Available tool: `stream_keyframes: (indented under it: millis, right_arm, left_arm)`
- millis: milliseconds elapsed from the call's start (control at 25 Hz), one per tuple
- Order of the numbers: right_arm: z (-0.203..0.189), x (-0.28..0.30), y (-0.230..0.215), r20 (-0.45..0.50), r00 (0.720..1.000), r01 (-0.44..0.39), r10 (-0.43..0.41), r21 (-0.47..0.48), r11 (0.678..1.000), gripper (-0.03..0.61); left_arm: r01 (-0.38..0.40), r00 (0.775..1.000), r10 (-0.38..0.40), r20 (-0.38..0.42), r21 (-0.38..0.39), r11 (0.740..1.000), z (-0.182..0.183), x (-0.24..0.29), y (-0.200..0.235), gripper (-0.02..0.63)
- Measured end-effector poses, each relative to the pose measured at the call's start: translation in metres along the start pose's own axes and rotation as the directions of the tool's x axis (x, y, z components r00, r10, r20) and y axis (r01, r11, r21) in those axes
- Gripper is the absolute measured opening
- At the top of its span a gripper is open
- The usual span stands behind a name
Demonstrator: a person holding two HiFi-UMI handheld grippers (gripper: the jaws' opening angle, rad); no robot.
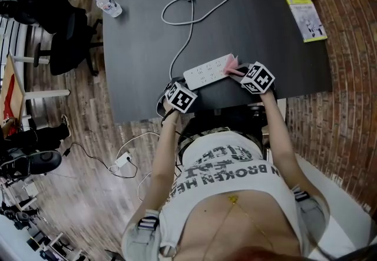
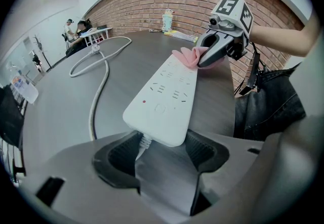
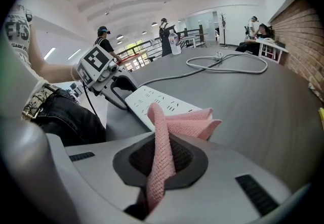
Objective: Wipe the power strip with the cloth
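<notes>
Item: power strip [image 2: 164, 96], cord end clamped between the left gripper [image 2: 161, 149] jaws.
Item: pink cloth [image 3: 167, 127], pinched in the right gripper [image 3: 161, 162], resting on the strip's far end.
Handling (my guess): draw the cloth flat toward the left gripper, strip held pinned.

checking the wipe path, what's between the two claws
The white power strip fills that stretch: left claw grips its cord end, right claw holds the pink cloth on the other end. Head view shows it.

You wear a white top [image 1: 227, 165] with black lettering, dark jeans [image 2: 268, 106] and a patterned belt [image 3: 34, 102]. Your grey left gripper [image 2: 162, 153] and right gripper [image 3: 162, 160] bear marker cubes [image 1: 179, 96].
</notes>
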State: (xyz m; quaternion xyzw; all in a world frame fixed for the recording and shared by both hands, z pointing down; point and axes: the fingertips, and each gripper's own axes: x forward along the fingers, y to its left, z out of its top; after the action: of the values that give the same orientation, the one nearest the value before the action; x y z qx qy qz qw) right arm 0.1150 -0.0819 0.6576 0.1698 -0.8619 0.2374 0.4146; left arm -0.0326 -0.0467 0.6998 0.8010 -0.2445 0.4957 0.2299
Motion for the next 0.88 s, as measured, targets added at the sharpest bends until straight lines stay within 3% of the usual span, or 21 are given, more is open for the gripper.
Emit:
stream_keyframes:
  millis: [360,560,880]
  right_arm:
    - [-0.014,-0.006,-0.005,-0.058,0.997,0.051,-0.051,0.0,0.999,0.015]
    - [-0.05,0.003,-0.009,-0.213,0.97,0.099,-0.119,-0.1,0.99,0.017]
    - [-0.044,-0.011,-0.009,-0.097,0.989,0.114,-0.113,0.004,0.993,0.017]
  left_arm:
    - [0.001,1.0,-0.001,0.005,0.003,1.0,-0.001,0.0,0.001,0.273]
    - [0.002,1.0,-0.002,0.005,0.003,1.0,-0.001,0.0,0.001,0.273]
    - [0.0,1.0,-0.001,0.017,0.006,1.0,-0.001,0.0,0.0,0.273]
